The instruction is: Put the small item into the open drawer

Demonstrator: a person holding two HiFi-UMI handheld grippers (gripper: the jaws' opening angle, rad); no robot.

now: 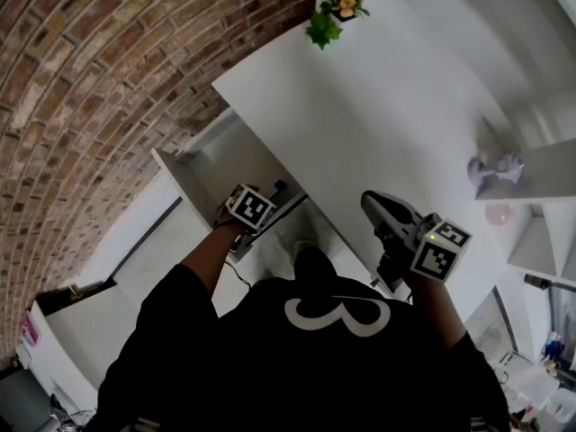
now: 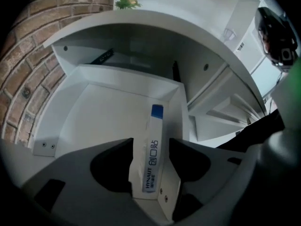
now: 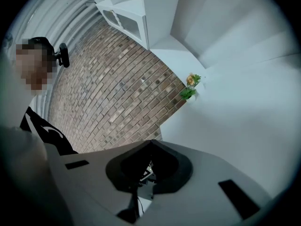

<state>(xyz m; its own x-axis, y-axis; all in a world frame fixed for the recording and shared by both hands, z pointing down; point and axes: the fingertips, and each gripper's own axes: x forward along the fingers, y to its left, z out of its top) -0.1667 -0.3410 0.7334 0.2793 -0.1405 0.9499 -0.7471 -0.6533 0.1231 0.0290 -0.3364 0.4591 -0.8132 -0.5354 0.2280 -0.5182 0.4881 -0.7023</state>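
Note:
The open white drawer (image 1: 202, 165) juts out from under the white desktop (image 1: 378, 106), at the left of the head view. My left gripper (image 1: 270, 192) points steeply down into it. In the left gripper view a small white box with a blue end and printed lettering (image 2: 151, 154) stands tilted against the drawer's right wall (image 2: 181, 121), between the jaws of the left gripper (image 2: 150, 141). The jaws stand apart, with a gap showing beside the box. My right gripper (image 1: 369, 203) hovers over the desktop's near edge, its tips together (image 3: 150, 141) and nothing in them.
A brick wall (image 1: 99, 79) runs along the left. A small potted plant (image 1: 333, 14) stands at the desktop's far corner. A pale lilac object (image 1: 493, 169) sits on white shelving at the right. A second drawer front (image 2: 221, 112) shows right of the open one.

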